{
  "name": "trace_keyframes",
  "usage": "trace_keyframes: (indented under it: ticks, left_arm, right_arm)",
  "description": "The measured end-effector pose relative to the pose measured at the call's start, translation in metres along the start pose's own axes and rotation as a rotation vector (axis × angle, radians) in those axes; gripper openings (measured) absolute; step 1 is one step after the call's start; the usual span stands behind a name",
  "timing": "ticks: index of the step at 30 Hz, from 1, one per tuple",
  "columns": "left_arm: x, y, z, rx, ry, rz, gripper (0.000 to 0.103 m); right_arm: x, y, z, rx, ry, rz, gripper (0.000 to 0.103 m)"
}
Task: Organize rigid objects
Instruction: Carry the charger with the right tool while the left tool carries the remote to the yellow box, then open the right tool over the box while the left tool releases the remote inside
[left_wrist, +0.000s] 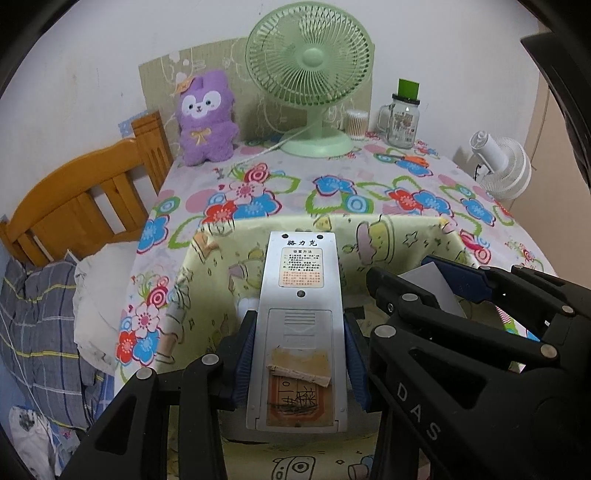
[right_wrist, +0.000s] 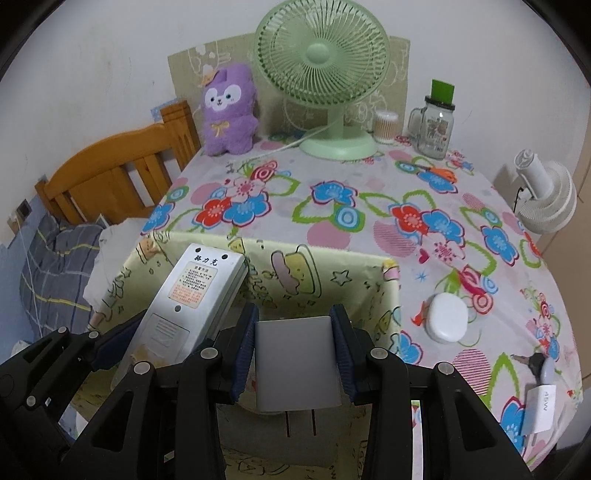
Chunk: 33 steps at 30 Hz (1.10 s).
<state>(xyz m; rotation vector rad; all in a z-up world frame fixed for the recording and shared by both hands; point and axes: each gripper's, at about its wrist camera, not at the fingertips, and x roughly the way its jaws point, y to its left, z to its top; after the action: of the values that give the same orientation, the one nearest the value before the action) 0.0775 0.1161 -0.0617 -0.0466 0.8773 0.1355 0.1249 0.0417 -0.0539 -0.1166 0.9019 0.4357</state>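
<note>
Bin (right_wrist: 317, 273) walls hemmed both my claws: my left gripper (left_wrist: 301, 354) clamped the remote (left_wrist: 301, 295) near its left wall, my right gripper (right_wrist: 295, 349) clamped the charger (right_wrist: 295, 365) toward its right wall.

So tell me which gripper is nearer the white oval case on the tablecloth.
Right. The right gripper, holding a grey plug adapter, sits just left of the white oval case; the left gripper, clamping the remote, is farther left.
</note>
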Motion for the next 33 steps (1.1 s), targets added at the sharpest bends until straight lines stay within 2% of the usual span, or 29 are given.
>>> trace_keyframes:
  ticks: [10,13,15,16,19,21,26,33]
  left_arm:
    - [0.007,0.005,-0.005,-0.029,0.030,-0.019,0.046]
    - [0.005,0.004,-0.004,-0.025,0.014,0.002,0.047]
    - [0.004,0.002,-0.004,-0.024,0.011,0.000,0.057]
    - [0.002,0.001,-0.004,-0.024,0.007,0.002,0.059]
    - [-0.003,-0.002,-0.003,-0.021,-0.006,0.007,0.064]
    - [-0.008,-0.004,-0.003,-0.018,-0.024,0.008,0.072]
    - [-0.023,-0.013,-0.002,-0.008,-0.055,0.017,0.081]
    - [-0.039,-0.027,-0.001,0.004,-0.084,0.023,0.085]
  right_arm:
    - [0.009,0.004,-0.004,-0.029,0.028,-0.019,0.043]
    - [0.009,0.004,-0.004,-0.024,0.025,0.000,0.043]
    - [0.007,0.002,-0.004,-0.016,0.022,0.016,0.044]
    - [0.007,0.002,-0.004,-0.010,0.021,0.023,0.044]
    - [0.002,0.001,-0.004,-0.004,0.012,0.037,0.058]
    - [-0.004,0.000,-0.003,-0.005,-0.006,0.033,0.068]
    - [-0.018,-0.004,-0.003,0.003,-0.034,0.045,0.077]
    - [-0.040,-0.015,-0.006,0.009,-0.071,0.023,0.084]
